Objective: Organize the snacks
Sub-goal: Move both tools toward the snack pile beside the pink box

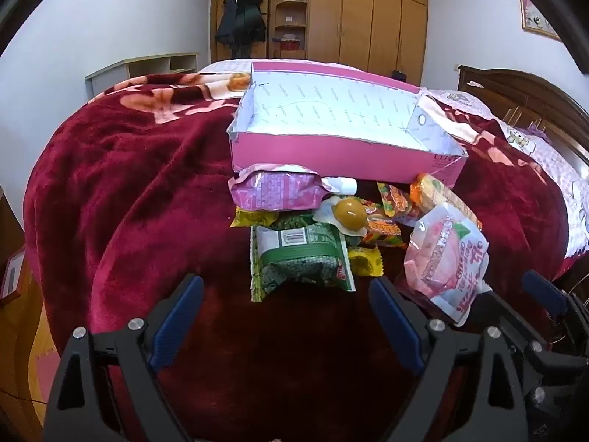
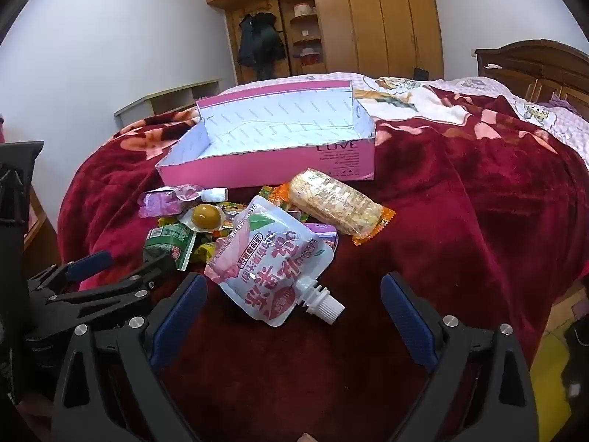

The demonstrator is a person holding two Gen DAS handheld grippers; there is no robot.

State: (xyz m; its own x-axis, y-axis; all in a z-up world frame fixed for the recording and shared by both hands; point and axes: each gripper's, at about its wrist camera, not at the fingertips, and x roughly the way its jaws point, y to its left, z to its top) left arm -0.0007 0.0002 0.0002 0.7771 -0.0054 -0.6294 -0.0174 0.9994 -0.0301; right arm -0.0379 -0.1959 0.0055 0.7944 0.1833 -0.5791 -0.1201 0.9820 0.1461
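Your right gripper (image 2: pixel 294 316) hung with its jaws spread wide and nothing between them. The left gripper (image 1: pixel 287 316) was the same: wide apart, holding nothing.

The key relation: the pink spouted pouch (image 2: pixel 270 263) lay dead ahead of the right tool, just past the fingertips and roughly centred in the gap. From the left tool that pouch (image 1: pixel 447 258) sat off to its right, outside the right finger. So I'd call the right hand the nearer and better lined up.

Pouch lay flat on the red blanket (image 2: pixel 460 221). Its long axis ran diagonally, from far-left to near-right of your right tool. The white cap (image 2: pixel 325 307) pointed back toward you and to the right, closest to the right finger.

The pink box (image 2: pixel 272 169) stood beyond the snack pile, straight ahead of both tools, open side up with no snacks inside. The crackers pack (image 2: pixel 335 202) lay further out, between pouch and box. The green packet (image 1: pixel 302 258) sat just ahead of the left tool, near its centreline.

My read: closing across the pouch's narrow width would need some wrist rotation first.
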